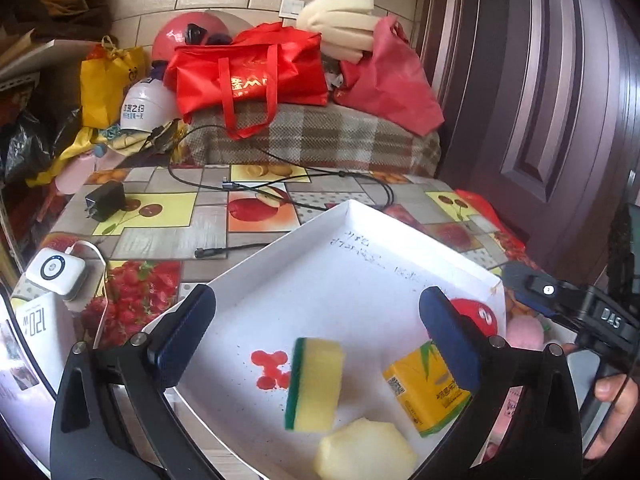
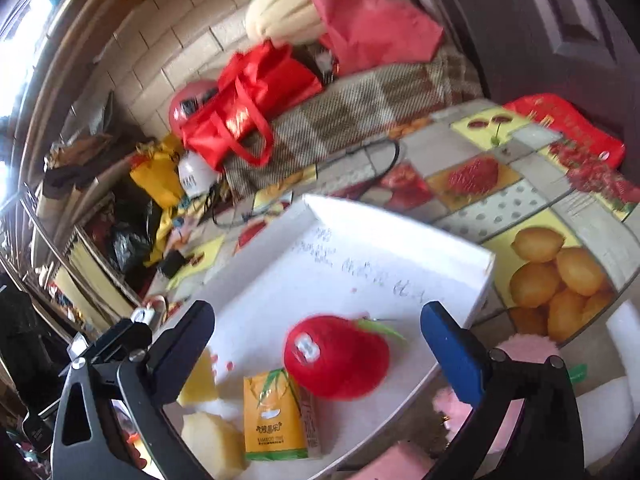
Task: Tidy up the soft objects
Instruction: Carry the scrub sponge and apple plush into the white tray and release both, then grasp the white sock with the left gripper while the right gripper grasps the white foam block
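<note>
Both claws, left (image 1: 318,334) and right (image 2: 318,334), wide apart, empty, over white tray (image 1: 360,248).

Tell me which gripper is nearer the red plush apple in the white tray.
Right. The right gripper has the red plush apple between its open jaws. The left gripper frames the sponge; the apple sits beyond its right finger.

White tray (image 1: 256,280) holds: yellow-green sponge (image 1: 316,384) on edge, mid-near; pale foam lump (image 1: 364,452) at near rim; yellow tissue pack (image 1: 424,388) right of sponge; red plush apple (image 2: 336,356) far right, blurred.
</note>
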Demonstrator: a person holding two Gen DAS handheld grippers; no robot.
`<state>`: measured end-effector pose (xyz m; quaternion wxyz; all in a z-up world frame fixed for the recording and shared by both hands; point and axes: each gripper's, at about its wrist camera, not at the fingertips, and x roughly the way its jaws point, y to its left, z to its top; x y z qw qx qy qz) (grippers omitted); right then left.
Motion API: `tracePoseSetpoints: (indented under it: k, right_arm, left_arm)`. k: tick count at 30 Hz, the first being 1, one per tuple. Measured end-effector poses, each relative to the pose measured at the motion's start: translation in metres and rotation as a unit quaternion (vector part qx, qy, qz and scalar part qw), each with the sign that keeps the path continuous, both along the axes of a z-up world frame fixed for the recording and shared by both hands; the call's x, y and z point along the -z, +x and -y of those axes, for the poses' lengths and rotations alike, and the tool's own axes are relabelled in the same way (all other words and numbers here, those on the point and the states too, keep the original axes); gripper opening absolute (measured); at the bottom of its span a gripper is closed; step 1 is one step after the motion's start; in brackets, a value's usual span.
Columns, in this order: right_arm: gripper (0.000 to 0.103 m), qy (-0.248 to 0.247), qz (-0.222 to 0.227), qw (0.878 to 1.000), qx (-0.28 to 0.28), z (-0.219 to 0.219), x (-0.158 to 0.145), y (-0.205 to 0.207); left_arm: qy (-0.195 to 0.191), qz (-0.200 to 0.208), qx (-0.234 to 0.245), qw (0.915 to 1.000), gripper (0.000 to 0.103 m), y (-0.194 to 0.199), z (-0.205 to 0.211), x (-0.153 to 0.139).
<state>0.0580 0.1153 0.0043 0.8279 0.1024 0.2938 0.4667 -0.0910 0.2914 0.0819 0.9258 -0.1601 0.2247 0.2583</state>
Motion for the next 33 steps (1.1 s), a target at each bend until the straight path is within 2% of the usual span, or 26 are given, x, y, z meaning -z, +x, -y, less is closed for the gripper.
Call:
tracePoseSetpoints:
  k: [12,15,19,22,26,30,32,33]
  right_arm:
    - [0.103,0.042,0.027,0.999,-0.008,0.017,-0.028,-0.024]
    - [0.103,0.055,0.034,0.998,0.000,0.036,-0.030,-0.027]
    - [0.103,0.077,0.039,0.996,0.026,0.077,-0.031,-0.024]
    - [0.103,0.088,0.042,0.993,0.062,0.115,-0.026,-0.018]
    - [0.103,0.085,0.031,0.991,0.099,0.165,-0.014,-0.001]
    - [0.103,0.038,0.030,0.989,0.141,0.192,-0.003,0.023]
    - [0.103,0.024,0.020,0.987,0.157,0.199,0.002,0.038]
    - [0.103,0.015,0.012,0.987,0.157,0.199,0.006,0.045]
  left_arm:
    - [0.021,0.001,0.004,0.9998,0.103,-0.005,0.008,-0.012]
    - [0.032,0.021,0.044,0.9983,0.103,-0.016,0.023,-0.031]
    - [0.065,0.038,0.115,0.9906,0.103,-0.034,0.059,-0.050]
    - [0.079,0.026,0.193,0.9778,0.103,-0.048,0.096,-0.044]
    - [0.066,-0.023,0.312,0.9476,0.103,-0.067,0.146,-0.015]
    - [0.064,-0.093,0.384,0.9165,0.103,-0.076,0.183,0.019]
    - [0.061,-0.118,0.401,0.9063,0.103,-0.074,0.195,0.034]
    - [0.059,-0.128,0.401,0.9051,0.103,-0.071,0.197,0.040]
